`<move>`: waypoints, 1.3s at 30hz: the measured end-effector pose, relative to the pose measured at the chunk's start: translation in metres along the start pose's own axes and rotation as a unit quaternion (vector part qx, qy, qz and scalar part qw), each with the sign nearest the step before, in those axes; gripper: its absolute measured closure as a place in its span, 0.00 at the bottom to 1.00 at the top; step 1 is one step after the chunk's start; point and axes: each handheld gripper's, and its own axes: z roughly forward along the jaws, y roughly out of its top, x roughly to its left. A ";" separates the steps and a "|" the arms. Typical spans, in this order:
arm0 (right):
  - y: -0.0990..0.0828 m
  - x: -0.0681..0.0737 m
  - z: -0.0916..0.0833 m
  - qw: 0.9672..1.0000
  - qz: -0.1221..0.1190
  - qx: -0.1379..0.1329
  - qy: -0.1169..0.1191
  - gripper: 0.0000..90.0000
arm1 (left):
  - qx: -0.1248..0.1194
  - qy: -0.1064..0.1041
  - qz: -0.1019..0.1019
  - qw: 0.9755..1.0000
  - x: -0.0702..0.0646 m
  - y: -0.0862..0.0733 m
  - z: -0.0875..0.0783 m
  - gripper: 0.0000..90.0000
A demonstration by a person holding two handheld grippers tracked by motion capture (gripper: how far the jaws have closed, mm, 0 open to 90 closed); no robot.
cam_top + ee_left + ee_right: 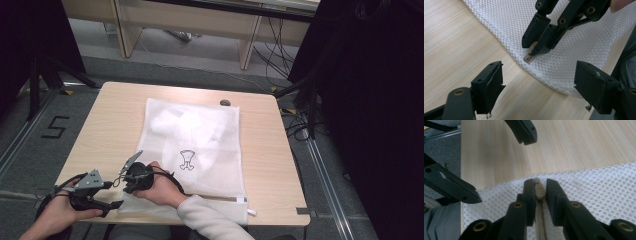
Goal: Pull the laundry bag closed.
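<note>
On the pale wooden bench (pixel 110 130), the left hand-held gripper (pixel 107 197) hangs with jaws spread, just off the white mesh laundry bag's (pixel 200 145) near corner. Beside it, the right hand-held gripper (pixel 540 192) pinches the bag's zipper pull (pixel 539 190).

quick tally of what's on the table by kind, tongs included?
White mesh laundry bag: 1
Zipper pull at the bag's near corner: 1
Tongs: 2, the left tongs open beside that corner, the right tongs shut on the zipper pull
Small dark round object at the table's far edge: 1
Total: 5
</note>
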 end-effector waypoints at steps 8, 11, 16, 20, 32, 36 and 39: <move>0.005 0.004 -0.013 1.000 -0.006 -0.005 -0.004 0.91 | -0.005 -0.001 -0.003 1.000 0.000 0.001 0.004 0.29; 0.007 0.006 -0.024 1.000 -0.008 -0.006 -0.008 0.91 | -0.003 -0.008 -0.003 1.000 0.000 0.004 0.007 0.34; 0.007 0.007 -0.029 1.000 -0.014 -0.007 -0.014 0.91 | -0.006 -0.029 -0.066 0.997 0.002 0.006 0.013 0.49; 0.008 0.010 -0.031 1.000 -0.009 -0.012 -0.010 0.91 | 0.000 -0.051 -0.114 0.992 0.007 0.005 0.017 0.61; 0.005 0.009 -0.037 1.000 -0.011 -0.004 -0.008 0.91 | -0.003 -0.065 -0.124 0.990 0.008 0.010 0.017 0.94; 0.003 0.009 -0.036 1.000 -0.019 0.004 -0.011 0.91 | -0.005 -0.059 -0.130 0.990 0.007 0.011 0.015 0.95; 0.000 0.010 -0.035 1.000 -0.012 0.013 -0.017 0.91 | -0.007 -0.061 -0.134 0.989 0.006 0.012 0.014 0.96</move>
